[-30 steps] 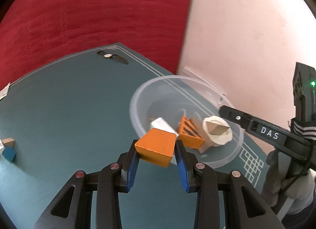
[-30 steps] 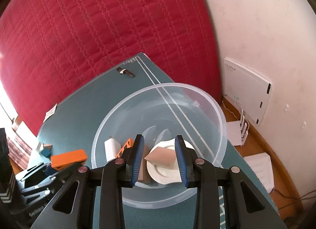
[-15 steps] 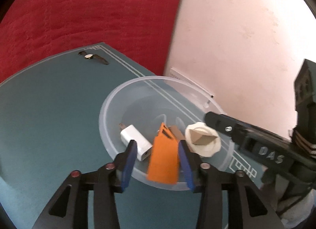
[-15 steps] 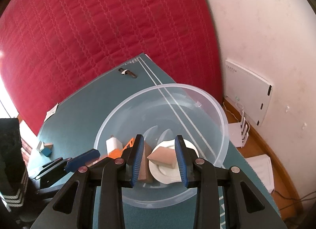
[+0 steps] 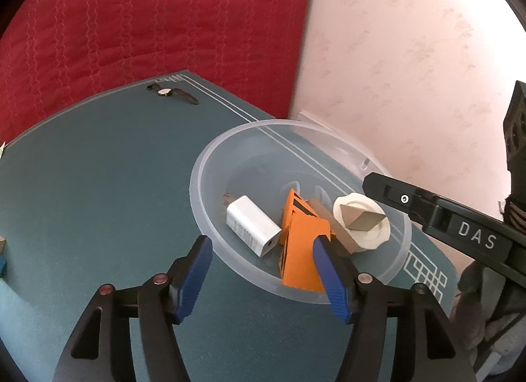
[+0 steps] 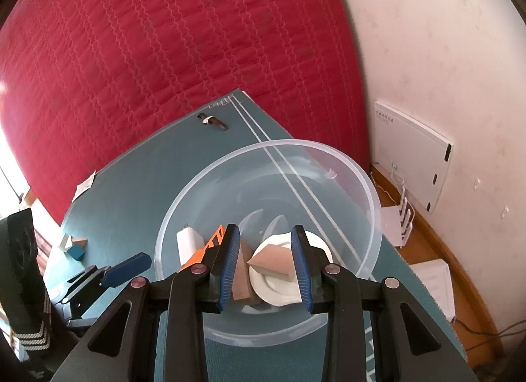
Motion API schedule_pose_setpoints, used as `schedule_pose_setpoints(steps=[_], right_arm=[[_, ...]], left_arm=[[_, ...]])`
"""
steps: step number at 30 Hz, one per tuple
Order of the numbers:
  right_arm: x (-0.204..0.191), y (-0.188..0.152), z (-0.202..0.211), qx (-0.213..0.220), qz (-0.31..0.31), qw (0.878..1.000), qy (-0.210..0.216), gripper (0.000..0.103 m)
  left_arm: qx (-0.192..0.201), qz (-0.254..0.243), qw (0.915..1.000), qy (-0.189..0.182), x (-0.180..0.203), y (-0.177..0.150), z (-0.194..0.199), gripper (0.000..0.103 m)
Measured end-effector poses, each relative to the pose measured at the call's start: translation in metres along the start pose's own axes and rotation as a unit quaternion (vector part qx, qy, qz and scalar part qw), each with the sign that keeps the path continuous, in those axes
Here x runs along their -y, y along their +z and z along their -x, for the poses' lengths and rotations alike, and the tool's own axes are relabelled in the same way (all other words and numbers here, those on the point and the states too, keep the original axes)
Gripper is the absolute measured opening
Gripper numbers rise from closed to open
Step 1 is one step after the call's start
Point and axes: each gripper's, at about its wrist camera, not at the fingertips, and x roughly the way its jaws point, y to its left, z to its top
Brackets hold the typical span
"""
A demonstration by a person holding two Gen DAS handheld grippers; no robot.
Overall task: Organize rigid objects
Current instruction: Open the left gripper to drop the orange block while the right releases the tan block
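A clear plastic bowl (image 5: 210,165) (image 6: 371,191) sits on the teal table. In it lie a white charger (image 5: 251,225) (image 6: 185,243), an orange block (image 5: 300,250), an orange slotted piece (image 5: 291,207) (image 6: 215,239), a brown block (image 6: 241,276) and a tan cone on a white disc (image 5: 361,220) (image 6: 273,262). My left gripper (image 5: 263,276) is open and empty at the bowl's near rim; its right fingertip (image 5: 328,273) stands against the orange block. My right gripper (image 6: 264,270) is open above the bowl's near side and holds nothing.
A wristwatch (image 5: 172,94) (image 6: 212,121) lies near the table's far edge. Small wooden and blue blocks (image 6: 74,247) lie at the table's left side. A red quilted wall is behind and a pale wall to the right, with a white panel (image 6: 411,148) on it.
My left gripper carried the orange block over the bowl, opened and let it drop in. The block now lies in the bowl. The right gripper barely moved.
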Motion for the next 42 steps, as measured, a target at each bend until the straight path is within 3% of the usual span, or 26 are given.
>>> schedule_pose_setpoints(steps=[6,15,23,26,30,38,42], right_arm=[[-0.002,0.0,0.001,0.002,0.004,1.0,0.0,0.034],[-0.007,-0.003,0.002,0.002,0.015,1.0,-0.002,0.034],[-0.014,-0.007,-0.001,-0.002,0.029,1.0,-0.003,0.034],[-0.019,-0.009,-0.001,-0.003,0.037,0.999,-0.003,0.034],[-0.022,-0.012,-0.001,0.0,0.041,0.999,-0.005,0.039],[-0.029,-0.016,0.0,0.003,0.054,0.998,-0.01,0.04],[-0.035,-0.019,0.002,0.006,0.061,0.998,-0.008,0.05]], left_arm=[[0.001,-0.004,0.9994,0.034,-0.004,-0.003,-0.012,0.072],[-0.01,0.01,0.9994,0.031,-0.01,-0.002,-0.011,0.074],[-0.006,0.03,0.9989,0.037,-0.02,-0.002,0.003,0.089],[-0.002,0.038,0.9985,0.039,-0.026,-0.004,0.008,0.09],[0.003,0.047,0.998,0.043,-0.033,-0.005,0.016,0.091],[0.019,0.045,0.9957,0.079,-0.045,-0.01,0.025,0.096],[0.018,0.05,0.9943,0.092,-0.051,-0.014,0.028,0.1]])
